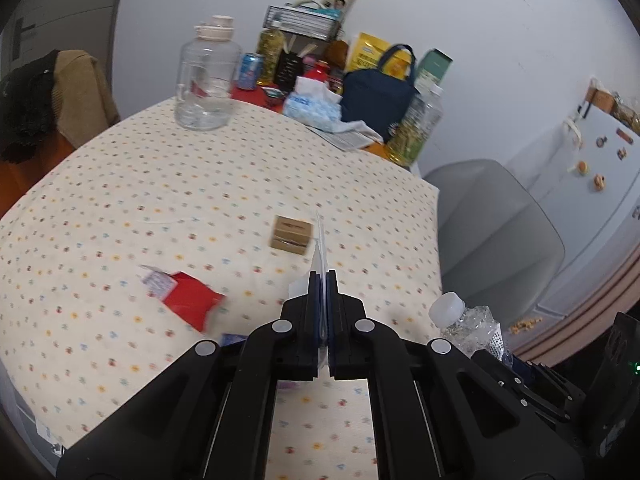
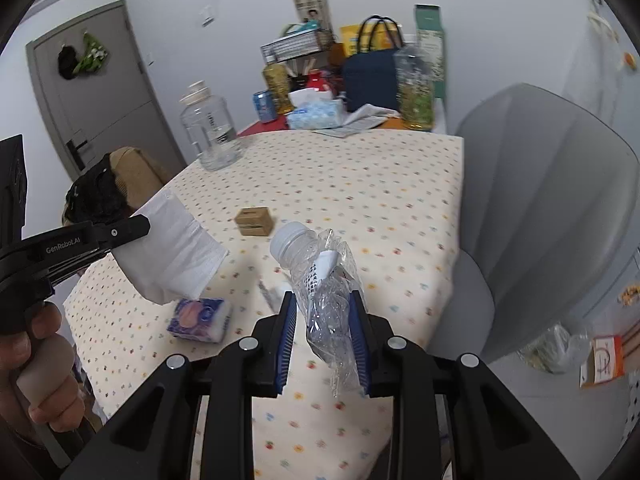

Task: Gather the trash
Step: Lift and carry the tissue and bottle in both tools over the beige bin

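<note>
My left gripper (image 1: 323, 276) is shut on a white plastic bag (image 1: 321, 248), seen edge-on; in the right wrist view the bag (image 2: 176, 252) hangs open from the left gripper (image 2: 140, 226). My right gripper (image 2: 323, 300) is shut on a crushed clear plastic bottle (image 2: 320, 276) with a white cap, held above the table; the bottle also shows in the left wrist view (image 1: 468, 320). On the dotted tablecloth (image 1: 160, 184) lie a torn red wrapper (image 1: 186, 298), a small brown box (image 1: 291, 235) and a blue tissue pack (image 2: 200, 318).
At the table's far end stand a big clear jug (image 1: 206, 80), a can (image 1: 251, 71), a tissue box (image 1: 314, 106), a navy bag (image 1: 380, 92) and a green-patterned bottle (image 1: 416, 128). A grey chair (image 2: 540, 216) is at the table's right side. A clothes-draped chair (image 1: 48, 100) is at the left.
</note>
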The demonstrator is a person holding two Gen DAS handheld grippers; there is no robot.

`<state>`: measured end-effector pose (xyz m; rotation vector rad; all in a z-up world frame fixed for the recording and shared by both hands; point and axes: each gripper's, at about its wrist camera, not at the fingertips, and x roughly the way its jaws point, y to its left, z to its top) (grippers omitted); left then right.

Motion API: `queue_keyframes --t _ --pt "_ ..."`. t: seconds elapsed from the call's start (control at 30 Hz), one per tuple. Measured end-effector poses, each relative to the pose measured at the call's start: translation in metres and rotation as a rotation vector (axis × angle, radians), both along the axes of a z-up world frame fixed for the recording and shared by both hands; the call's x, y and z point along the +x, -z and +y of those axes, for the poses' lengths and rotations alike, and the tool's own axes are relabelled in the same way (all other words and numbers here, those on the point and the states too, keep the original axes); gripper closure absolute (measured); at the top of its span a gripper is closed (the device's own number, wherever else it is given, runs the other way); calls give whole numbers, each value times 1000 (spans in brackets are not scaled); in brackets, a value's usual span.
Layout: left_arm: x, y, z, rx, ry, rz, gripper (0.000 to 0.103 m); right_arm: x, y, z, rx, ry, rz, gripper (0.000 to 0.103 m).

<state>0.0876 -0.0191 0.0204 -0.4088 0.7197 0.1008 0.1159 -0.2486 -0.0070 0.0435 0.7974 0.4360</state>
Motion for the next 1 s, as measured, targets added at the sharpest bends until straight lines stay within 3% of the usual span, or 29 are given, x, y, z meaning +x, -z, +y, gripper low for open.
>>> queue_keyframes --t 0.57,1.0 --pt "40 53 -173 44 267 140 99 -30 68 -138 25 277 134 76" --pt "35 108 -286 110 473 254 99 -78 141 -241 79 494 255 76"
